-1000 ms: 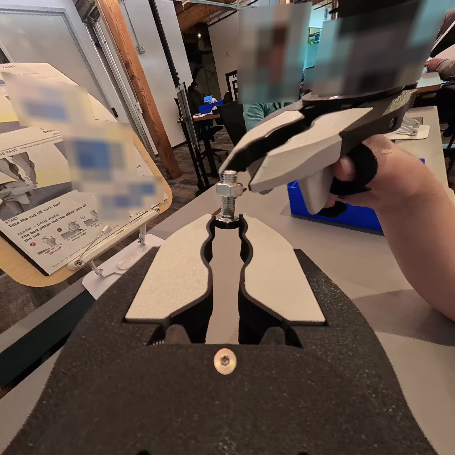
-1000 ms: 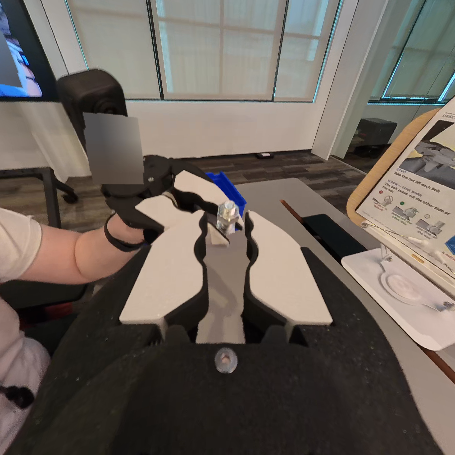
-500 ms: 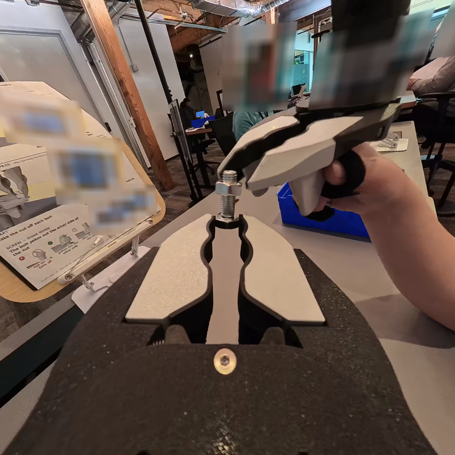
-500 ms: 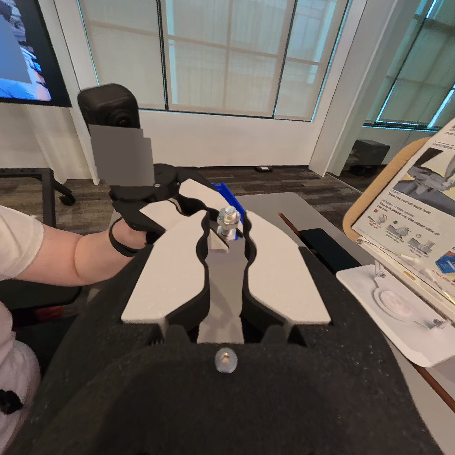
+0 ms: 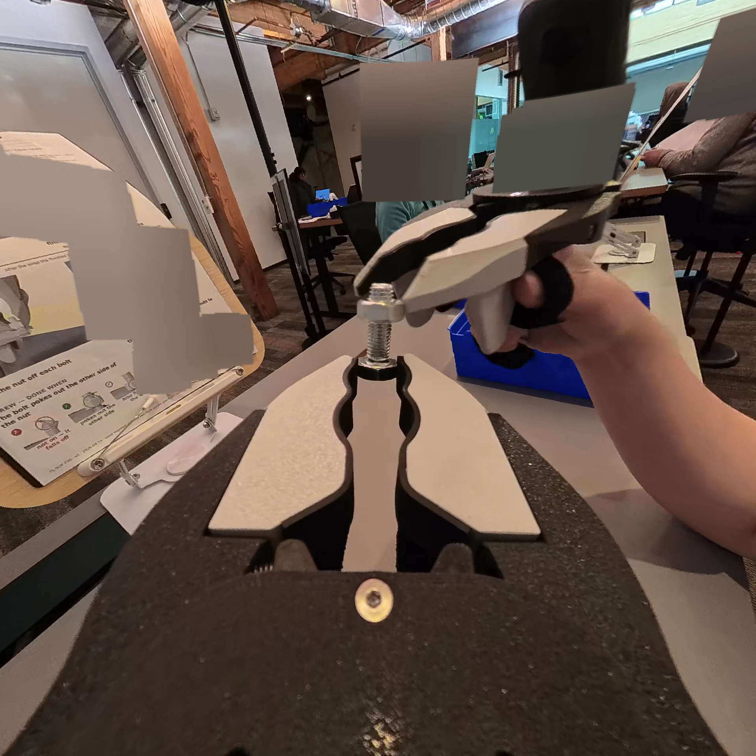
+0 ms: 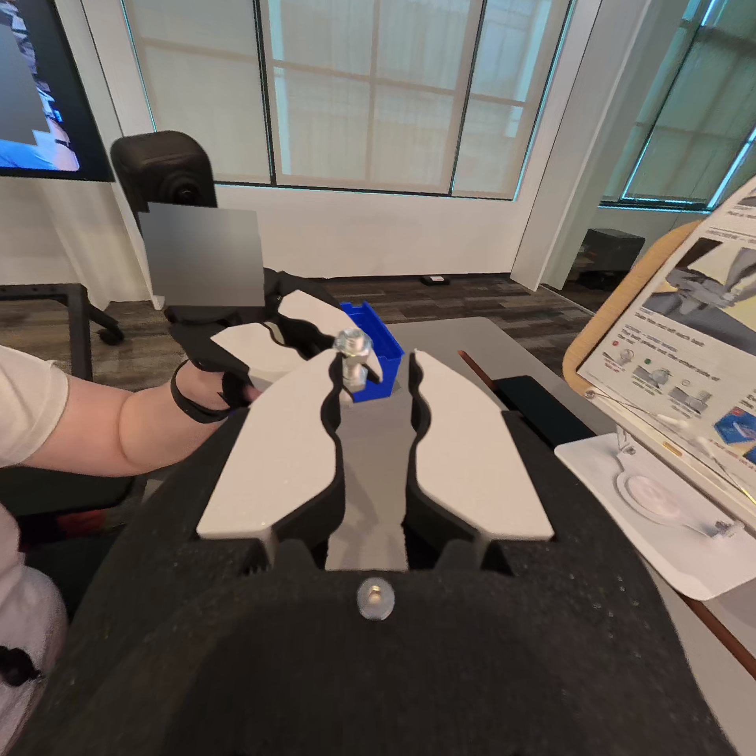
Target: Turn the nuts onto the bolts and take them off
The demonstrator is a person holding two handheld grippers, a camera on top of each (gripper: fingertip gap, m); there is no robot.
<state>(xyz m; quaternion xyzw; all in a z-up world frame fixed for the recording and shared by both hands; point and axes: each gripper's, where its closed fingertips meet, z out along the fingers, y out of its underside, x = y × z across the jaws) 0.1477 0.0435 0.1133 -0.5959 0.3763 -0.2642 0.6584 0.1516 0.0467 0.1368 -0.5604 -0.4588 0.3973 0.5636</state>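
The bolt point(image 5: 378, 339) and nut point(image 5: 380, 309) were bright, glossy metal; the bin point(image 5: 527, 374) was smooth blue plastic; the surface point(image 5: 470, 405) looked matt grey.

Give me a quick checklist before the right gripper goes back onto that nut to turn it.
1. Left gripper clamps the bolt by its head: ok.
2. Bolt upright: ok.
3. Nut on the thread, near the top: ok.
4. Right gripper open: ok.
5. Right gripper around the nut: not ok, the nut sits by its left finger.
6. Threads seated cleanly: cannot tell.
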